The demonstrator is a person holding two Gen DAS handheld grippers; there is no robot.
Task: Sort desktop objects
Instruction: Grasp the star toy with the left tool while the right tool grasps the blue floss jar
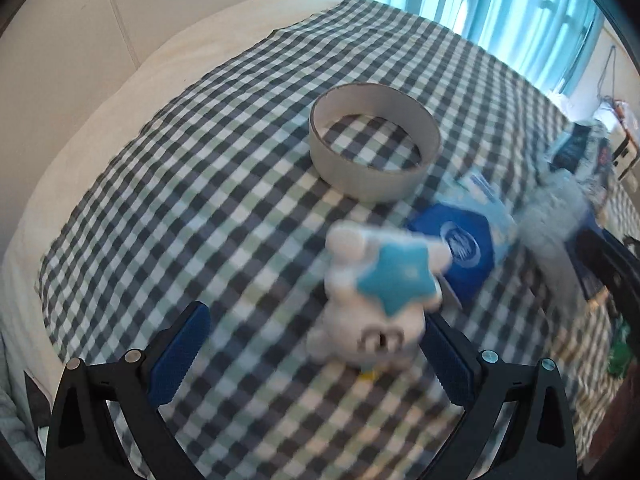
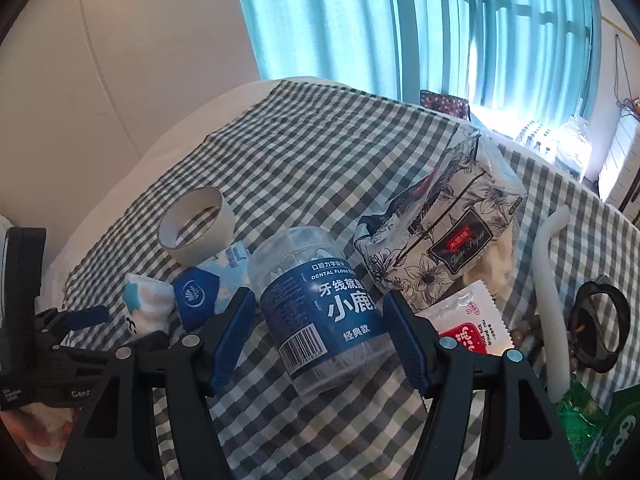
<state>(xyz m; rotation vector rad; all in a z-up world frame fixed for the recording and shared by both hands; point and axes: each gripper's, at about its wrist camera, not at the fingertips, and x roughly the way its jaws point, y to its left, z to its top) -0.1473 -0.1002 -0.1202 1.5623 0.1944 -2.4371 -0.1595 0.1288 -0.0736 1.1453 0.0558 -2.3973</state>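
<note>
The left gripper (image 1: 312, 344) is open around the toy (image 1: 372, 300), which lies on the cloth (image 1: 180, 184), ring (image 1: 374, 142) at 12 o'clock. The right gripper (image 2: 320, 332) is open around the floss jar (image 2: 320, 308), not pressing it, probably to grasp it for sorting.

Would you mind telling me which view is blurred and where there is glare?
Left wrist view: the toy and cloth are motion-blurred, the tape ring less so. Right wrist view: sharp on the floss jar, with window glare blowing out the bottles at right.
</note>
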